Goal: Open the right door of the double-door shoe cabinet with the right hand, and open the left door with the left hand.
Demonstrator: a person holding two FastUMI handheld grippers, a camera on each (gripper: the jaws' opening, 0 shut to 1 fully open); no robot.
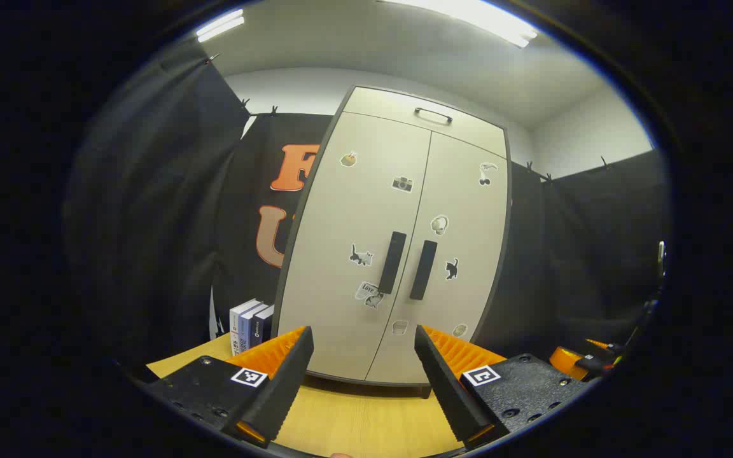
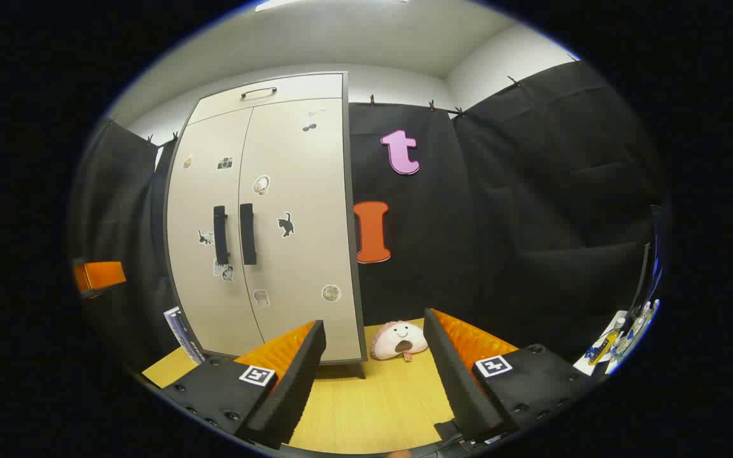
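Both my claws, left gripper (image 1: 363, 356) and right gripper (image 2: 373, 350), gape wide, holding nothing. The shoe cabinet (image 1: 398, 242) stands far ahead, doors closed. I judge them stiff and light; I'd pinch the right handle (image 2: 248, 233) and left handle (image 1: 392, 262).

Cream shoe cabinet (image 1: 366, 242), black handles (image 1: 393, 262)
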